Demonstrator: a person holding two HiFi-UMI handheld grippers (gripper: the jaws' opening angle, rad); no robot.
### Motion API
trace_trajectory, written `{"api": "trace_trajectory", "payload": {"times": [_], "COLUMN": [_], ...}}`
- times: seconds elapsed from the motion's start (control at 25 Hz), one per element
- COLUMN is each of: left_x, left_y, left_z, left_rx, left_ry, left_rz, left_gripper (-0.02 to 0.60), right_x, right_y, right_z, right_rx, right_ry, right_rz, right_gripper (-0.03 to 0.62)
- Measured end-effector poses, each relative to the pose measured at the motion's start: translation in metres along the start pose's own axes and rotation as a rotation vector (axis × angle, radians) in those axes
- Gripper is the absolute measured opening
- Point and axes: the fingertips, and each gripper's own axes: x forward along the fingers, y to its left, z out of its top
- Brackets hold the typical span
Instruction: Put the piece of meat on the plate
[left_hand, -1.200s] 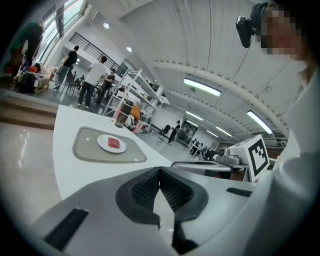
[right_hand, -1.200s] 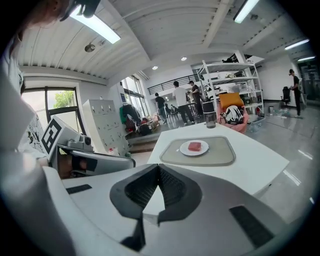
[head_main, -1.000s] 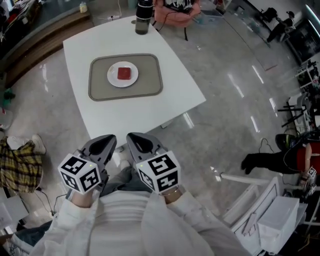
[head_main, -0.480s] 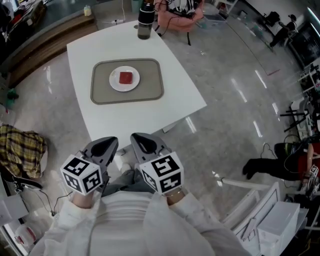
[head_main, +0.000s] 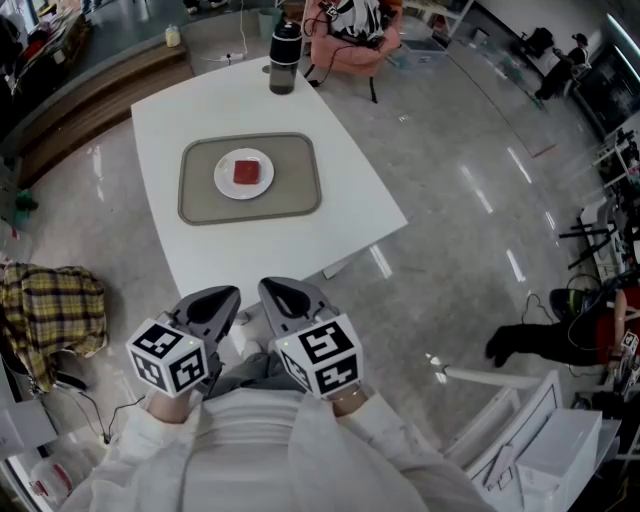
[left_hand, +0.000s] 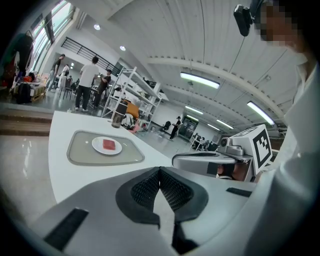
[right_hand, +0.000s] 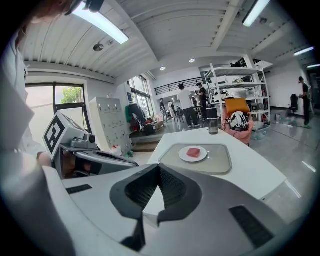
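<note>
**Left gripper**: grey two-jaw claw held low against the person's body. Jaws are closed, ribbed pads meeting at the tips, nothing between them. Its marker cube carries black-and-white square patterns, no legible letters. The hand behind the cube is mostly hidden; only a white sleeve shows.

**Right gripper**: same build, just beside the left one. Jaws are likewise pressed together and empty. The hand is mostly hidden behind its cube.

**Red, flat, roughly square piece of meat**: lies ahead of both claws and well apart from them, left of the left jaws' line and right of the right jaws' line. It rests flat in the middle of a small round white plate. Its edges run about parallel to the tray's. No long axis can be made out, and surface detail is too small to tell.

**Grey rounded-rectangular tray**: lies under the plate, its long side across the claws' line.

**White table**: near edge just ahead of the jaw tips. The legs are hidden.

**Dark cylindrical bottle**: upright at the far table edge beyond the tray. Any label is unreadable.

**Pink bag**: beside the bottle, cut off by the top edge of the head view.

**Yellow plaid cloth**: on the floor left of the left gripper.
</note>
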Motion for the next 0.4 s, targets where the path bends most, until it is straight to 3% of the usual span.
{"api": "trace_trajectory", "payload": {"times": [0.4], "left_x": [0.011], "left_y": [-0.0052], "left_z": [0.0007], "left_rx": [0.021], "left_ry": [0.015], "left_rz": [-0.003], "left_gripper": [0.009], "right_x": [0.0008], "right_y": [-0.0117], "right_z": [0.0003], "right_rx": [0.005], "right_ry": [-0.001], "right_rz": [0.005], "right_gripper": [0.015]}}
